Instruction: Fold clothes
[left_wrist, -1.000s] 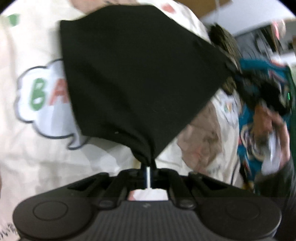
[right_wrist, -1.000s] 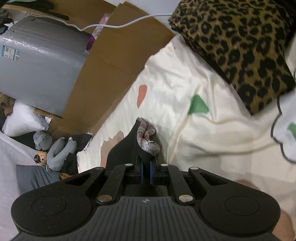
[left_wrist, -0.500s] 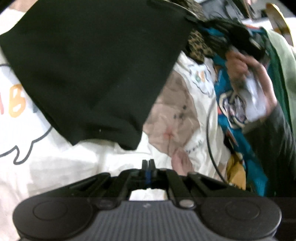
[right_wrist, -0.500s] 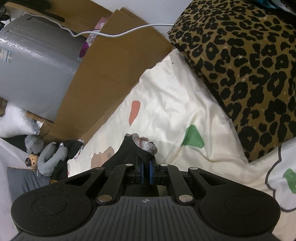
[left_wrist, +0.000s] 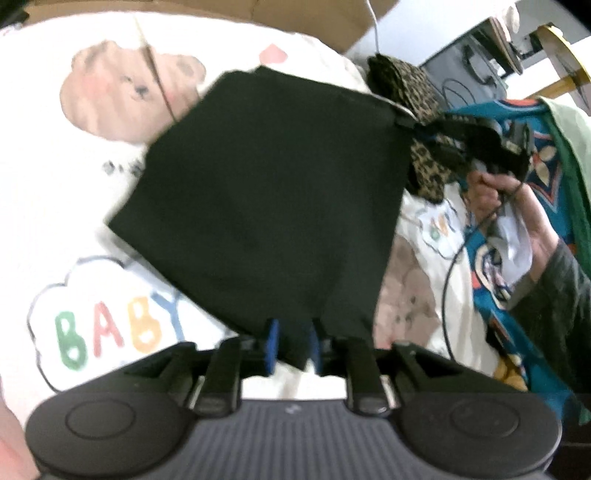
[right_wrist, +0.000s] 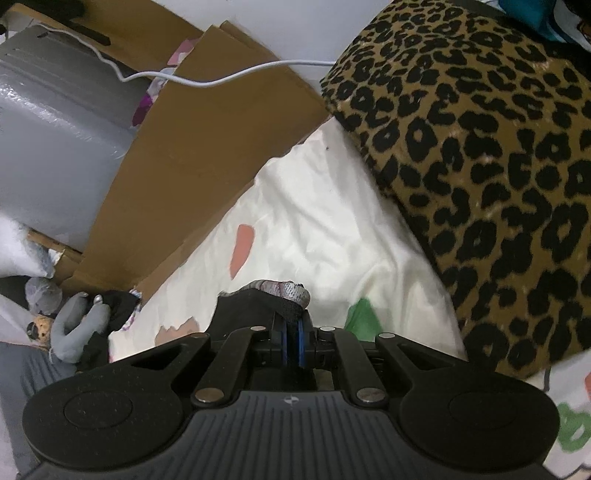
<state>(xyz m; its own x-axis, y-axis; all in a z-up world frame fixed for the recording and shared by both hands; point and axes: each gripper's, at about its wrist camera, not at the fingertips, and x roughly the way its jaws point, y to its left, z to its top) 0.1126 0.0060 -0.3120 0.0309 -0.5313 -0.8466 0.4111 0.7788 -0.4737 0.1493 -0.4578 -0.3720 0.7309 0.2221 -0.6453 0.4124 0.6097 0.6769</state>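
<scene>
Left gripper (left_wrist: 291, 345) fingers opening around black fabric, right gripper (right_wrist: 291, 341) fingers clamped tight

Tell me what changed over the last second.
The left gripper let go of the black cloth half a second ago; its jaws are now opening with a corner between them. The right gripper stayed clamped on its corner, nearer the leopard-print fabric.

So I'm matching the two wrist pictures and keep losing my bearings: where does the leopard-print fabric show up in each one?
Left wrist view: the leopard-print fabric is small, upper right, partly hidden behind the hanging black garment.
Right wrist view: leopard-print fabric fills the upper right, lying on the bed.
Shared landmark: the cream printed bedsheet under it, with brown cardboard along its far edge.
</scene>
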